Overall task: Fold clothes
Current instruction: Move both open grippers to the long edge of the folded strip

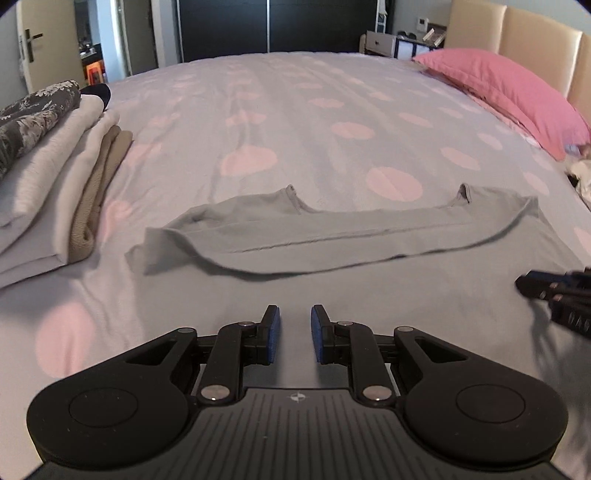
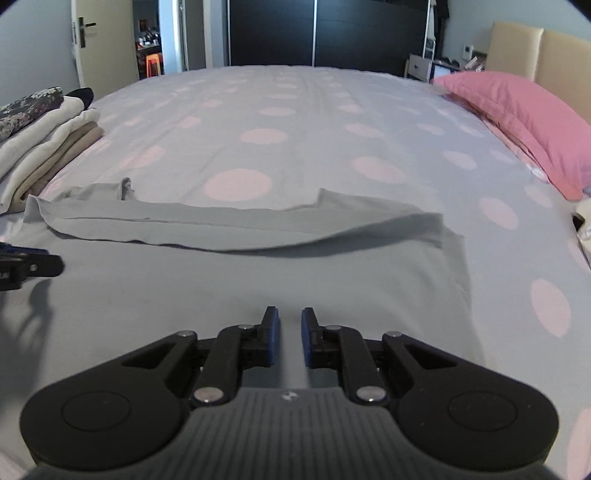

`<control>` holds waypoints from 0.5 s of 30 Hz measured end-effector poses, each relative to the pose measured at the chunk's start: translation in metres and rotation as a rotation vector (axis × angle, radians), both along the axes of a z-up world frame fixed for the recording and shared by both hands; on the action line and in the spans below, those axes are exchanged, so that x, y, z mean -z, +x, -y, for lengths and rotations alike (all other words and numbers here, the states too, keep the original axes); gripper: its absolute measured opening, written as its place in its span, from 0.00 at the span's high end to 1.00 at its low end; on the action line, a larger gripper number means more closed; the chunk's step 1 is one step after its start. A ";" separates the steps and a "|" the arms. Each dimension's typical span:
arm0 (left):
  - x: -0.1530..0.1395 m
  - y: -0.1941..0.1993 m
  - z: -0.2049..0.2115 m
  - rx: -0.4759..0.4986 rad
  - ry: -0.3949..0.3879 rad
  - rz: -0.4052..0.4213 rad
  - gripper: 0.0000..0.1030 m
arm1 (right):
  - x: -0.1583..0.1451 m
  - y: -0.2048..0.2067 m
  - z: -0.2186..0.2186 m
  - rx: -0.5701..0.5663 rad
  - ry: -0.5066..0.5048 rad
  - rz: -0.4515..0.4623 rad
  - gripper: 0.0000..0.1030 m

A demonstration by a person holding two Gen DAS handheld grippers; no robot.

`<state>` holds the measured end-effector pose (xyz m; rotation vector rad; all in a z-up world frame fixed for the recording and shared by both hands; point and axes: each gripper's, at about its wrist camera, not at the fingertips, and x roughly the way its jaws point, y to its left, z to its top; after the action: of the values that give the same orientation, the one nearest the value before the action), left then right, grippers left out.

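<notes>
Now the grey garment (image 1: pixel 332 236) lies spread flat on the bed (image 1: pixel 295 110), its far edge folded over toward the near side. Left of the garment sits a stack of folded clothes (image 1: pixel 48 177). Over the garment's near part, the left hand-held gripper (image 1: pixel 294 332) and the right hand-held gripper (image 2: pixel 290 334) each hover with jaws slightly apart, pinching nothing.

Bedroom: black wardrobe (image 1: pixel 269 26), beige headboard (image 1: pixel 517 33), cream door (image 2: pixel 107 37).

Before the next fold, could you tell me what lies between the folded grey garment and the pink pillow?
Only bare polka-dot bedsheet lies between the grey garment and the pink pillow; both wrist views show that stretch free of clothes.
</notes>
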<state>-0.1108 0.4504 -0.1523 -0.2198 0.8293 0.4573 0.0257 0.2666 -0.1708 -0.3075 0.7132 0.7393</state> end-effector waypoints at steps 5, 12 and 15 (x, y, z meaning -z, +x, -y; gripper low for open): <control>0.007 0.015 -0.005 -0.043 -0.022 0.071 0.84 | 0.002 0.009 -0.011 -0.009 0.045 -0.016 0.85; 0.006 0.038 -0.023 -0.091 -0.012 0.114 0.79 | -0.003 0.029 -0.037 -0.019 0.071 -0.024 0.84; 0.000 0.043 -0.025 -0.101 0.070 0.109 0.72 | -0.007 0.035 -0.045 -0.018 0.076 -0.027 0.84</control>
<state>-0.0680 0.4758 -0.1525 -0.2201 0.6961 0.5630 0.0603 0.3117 -0.1637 -0.2357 0.7067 0.7868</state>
